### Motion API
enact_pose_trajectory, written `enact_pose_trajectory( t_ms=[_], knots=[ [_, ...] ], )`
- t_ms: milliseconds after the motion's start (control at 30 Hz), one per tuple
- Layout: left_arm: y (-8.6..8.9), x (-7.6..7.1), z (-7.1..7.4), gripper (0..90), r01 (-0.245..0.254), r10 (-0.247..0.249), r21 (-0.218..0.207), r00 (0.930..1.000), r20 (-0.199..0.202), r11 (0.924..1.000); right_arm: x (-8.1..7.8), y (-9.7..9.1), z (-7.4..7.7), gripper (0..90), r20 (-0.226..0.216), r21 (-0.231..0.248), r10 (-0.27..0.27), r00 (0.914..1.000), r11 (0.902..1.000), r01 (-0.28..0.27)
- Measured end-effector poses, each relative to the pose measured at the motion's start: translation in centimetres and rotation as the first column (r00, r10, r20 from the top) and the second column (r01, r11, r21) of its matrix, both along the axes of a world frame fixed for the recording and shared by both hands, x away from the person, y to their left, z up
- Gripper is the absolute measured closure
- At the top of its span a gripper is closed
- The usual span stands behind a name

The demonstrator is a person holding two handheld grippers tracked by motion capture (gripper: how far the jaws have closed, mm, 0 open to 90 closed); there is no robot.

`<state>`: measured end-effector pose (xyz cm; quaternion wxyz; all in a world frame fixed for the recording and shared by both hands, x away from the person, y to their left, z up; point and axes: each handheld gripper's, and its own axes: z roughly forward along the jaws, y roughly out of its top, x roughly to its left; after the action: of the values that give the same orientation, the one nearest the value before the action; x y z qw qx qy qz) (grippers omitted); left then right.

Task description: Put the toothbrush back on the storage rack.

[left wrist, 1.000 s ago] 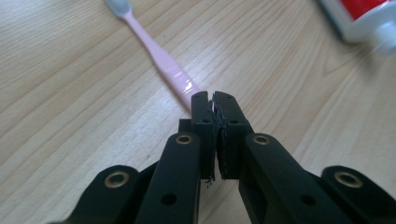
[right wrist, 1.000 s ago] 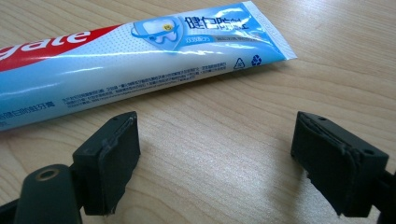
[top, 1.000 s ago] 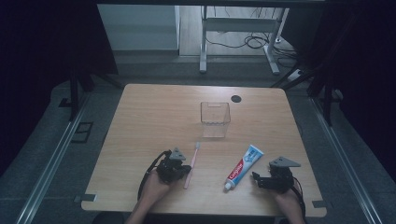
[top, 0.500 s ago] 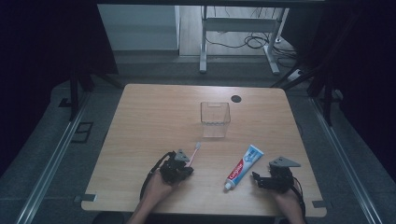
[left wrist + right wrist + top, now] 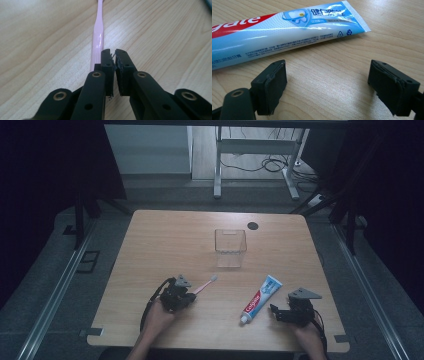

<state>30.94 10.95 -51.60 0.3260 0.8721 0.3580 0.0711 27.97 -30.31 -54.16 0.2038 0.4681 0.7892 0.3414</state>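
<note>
Early stage, I'd say. Pink toothbrush (image 5: 205, 283) lies on the table (image 5: 165, 245) at the tip of the left gripper (image 5: 190, 293). In the left gripper view the jaws are nearly closed, with only a slit and nothing visible in it. The handle (image 5: 97, 37) runs out from behind the left jaw, so I can't tell if it's pinched. Right gripper (image 5: 274, 312) is wide open and empty, just beside the toothpaste tube (image 5: 260, 299), untouched. Clear container (image 5: 230, 247) is empty, so likely both items are left to move.

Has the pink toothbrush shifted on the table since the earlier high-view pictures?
Yes. The pink plastic toothbrush has swung: its head now points right, toward the clear plastic box, where earlier it lay nearly straight up the table.
</note>
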Motion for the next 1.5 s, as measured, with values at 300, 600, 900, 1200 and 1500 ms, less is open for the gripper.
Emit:
enact_pose_trajectory(
  t_ms=[300, 600, 900, 1200, 1500],
  knots=[
    [-1.1, 0.5, 1.5, 67.8, 0.035, -0.038, 0.093, 0.9988, 0.03, 0.995, 0.0, 0.0, 0.0, 15.3, -0.001, 0.001, -0.001, 1.0, 1.0, 0.001],
    [-1.7, 2.0, 0.8, 60.5, 0.028, -0.027, 0.133, 0.9996, -0.011, 0.9907, 0.0, 0.0, 0.0, 15.3, -0.001, 0.001, -0.001, 1.0, 1.0, 0.001],
    [-2.1, 3.5, 1.2, 61.4, 0.049, -0.036, 0.161, 0.9964, -0.077, 0.9858, 0.0, 0.0, 0.0, 15.4, -0.001, 0.001, -0.001, 1.0, 1.0, 0.001],
    [-3.3, 4.6, 1.4, 63.1, 0.086, -0.053, 0.235, 0.9883, -0.143, 0.9682, 0.0, 0.0, 0.0, 15.3, 0.0, 0.0, 0.0, 1.0, 1.0, 0.0],
    [-4.3, 5.5, 1.1, 65.5, 0.116, -0.056, 0.299, 0.9779, -0.201, 0.9473, 0.0, 0.0, 0.0, 14.8, -0.002, -0.001, 0.002, 1.0, 1.0, -0.002]
  ],
)
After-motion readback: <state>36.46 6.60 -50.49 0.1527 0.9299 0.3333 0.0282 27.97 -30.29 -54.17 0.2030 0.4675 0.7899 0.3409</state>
